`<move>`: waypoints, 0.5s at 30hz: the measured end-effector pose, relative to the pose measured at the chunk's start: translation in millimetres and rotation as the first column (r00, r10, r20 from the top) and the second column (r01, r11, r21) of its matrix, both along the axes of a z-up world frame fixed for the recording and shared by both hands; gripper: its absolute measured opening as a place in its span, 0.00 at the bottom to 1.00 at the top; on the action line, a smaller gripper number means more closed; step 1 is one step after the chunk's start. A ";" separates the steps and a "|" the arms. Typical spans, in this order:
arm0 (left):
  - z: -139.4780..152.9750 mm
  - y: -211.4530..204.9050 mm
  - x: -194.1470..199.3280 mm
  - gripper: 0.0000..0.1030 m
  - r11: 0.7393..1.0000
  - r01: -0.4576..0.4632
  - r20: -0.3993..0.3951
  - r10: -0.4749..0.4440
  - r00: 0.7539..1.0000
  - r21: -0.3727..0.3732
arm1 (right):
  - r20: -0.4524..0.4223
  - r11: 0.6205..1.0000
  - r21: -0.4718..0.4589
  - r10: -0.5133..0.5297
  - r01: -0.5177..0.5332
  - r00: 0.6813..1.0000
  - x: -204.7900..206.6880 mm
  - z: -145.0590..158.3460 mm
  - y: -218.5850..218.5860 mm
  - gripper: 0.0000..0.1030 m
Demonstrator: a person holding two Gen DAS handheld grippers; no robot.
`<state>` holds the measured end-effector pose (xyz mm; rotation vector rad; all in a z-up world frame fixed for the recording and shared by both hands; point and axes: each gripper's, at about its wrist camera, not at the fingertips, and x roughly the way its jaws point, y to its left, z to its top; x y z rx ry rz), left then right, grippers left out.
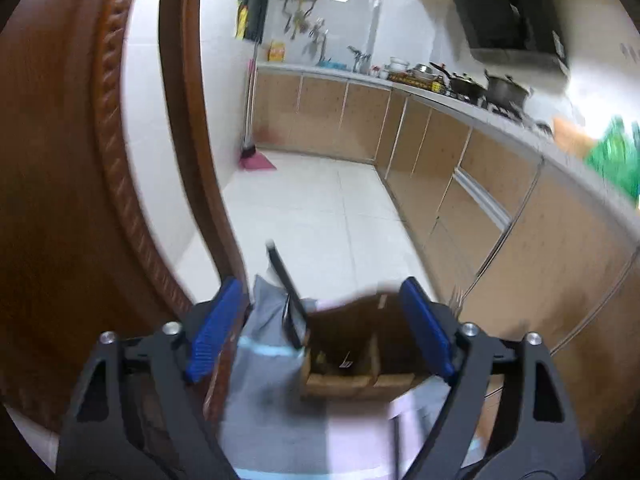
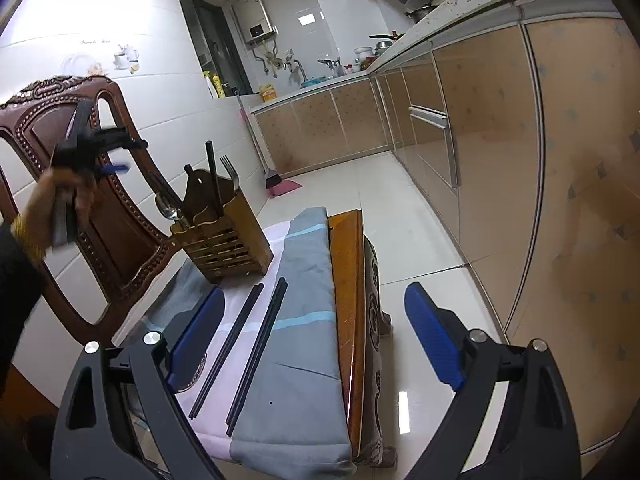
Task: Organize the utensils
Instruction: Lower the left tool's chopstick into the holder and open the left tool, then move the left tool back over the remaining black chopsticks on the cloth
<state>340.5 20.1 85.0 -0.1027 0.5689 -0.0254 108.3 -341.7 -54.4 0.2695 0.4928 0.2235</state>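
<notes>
A wooden utensil holder (image 2: pixel 228 236) stands on the cloth-covered table (image 2: pixel 349 280). It holds a black chopstick (image 2: pixel 211 176), a fork (image 2: pixel 230 168) and a spoon (image 2: pixel 165 205). Two pairs of black chopsticks (image 2: pixel 228 344) (image 2: pixel 260 354) lie on the cloth in front of it. My right gripper (image 2: pixel 316 336) is open just above those chopsticks, touching nothing. My left gripper (image 1: pixel 320 328) is open and empty, looking down on the holder (image 1: pixel 344 364) and its chopstick (image 1: pixel 286 292). In the right wrist view the left gripper (image 2: pixel 128 154) hangs up and left of the holder, carried by a hand.
A carved wooden chair (image 2: pixel 120 248) stands right behind the holder. Kitchen cabinets (image 2: pixel 500 168) run along the right past a strip of tiled floor (image 2: pixel 400 216). A broom and pink dustpan (image 2: pixel 280 184) lean at the far wall. Pots (image 1: pixel 504 88) sit on the counter.
</notes>
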 end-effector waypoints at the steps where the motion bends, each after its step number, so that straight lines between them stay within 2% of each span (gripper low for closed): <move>1: -9.4 -4.1 -11.2 0.81 0.999 0.017 -0.008 -0.017 1.000 0.027 | -0.002 1.000 -0.004 0.004 -0.004 1.000 0.3 -0.4 0.8 0.87; 4: -42.9 -15.0 -66.3 0.85 0.993 0.058 -0.023 -0.055 0.998 0.105 | -0.007 0.999 -0.028 0.027 -0.027 1.000 2.0 -1.8 9.2 0.87; 6: -63.6 -16.4 -111.7 0.87 0.990 0.062 -0.013 -0.061 0.998 0.125 | -0.003 0.998 -0.055 0.041 -0.041 0.999 1.0 -2.3 16.0 0.87; 9: -91.1 -10.8 -174.9 0.91 0.997 0.029 -0.007 -0.029 1.000 0.073 | 0.012 0.992 -0.106 0.063 -0.062 0.998 -2.6 -1.6 27.4 0.87; 11: -103.4 -14.8 -200.5 0.91 0.998 0.021 -0.017 -0.020 1.000 0.060 | 0.020 0.987 -0.138 0.080 -0.076 0.997 -5.5 -1.7 35.0 0.87; 15: -123.1 -33.4 -236.5 0.92 0.993 0.073 0.001 -0.073 0.997 0.090 | 0.040 0.978 -0.185 0.101 -0.092 0.994 -13.8 -0.4 45.5 0.87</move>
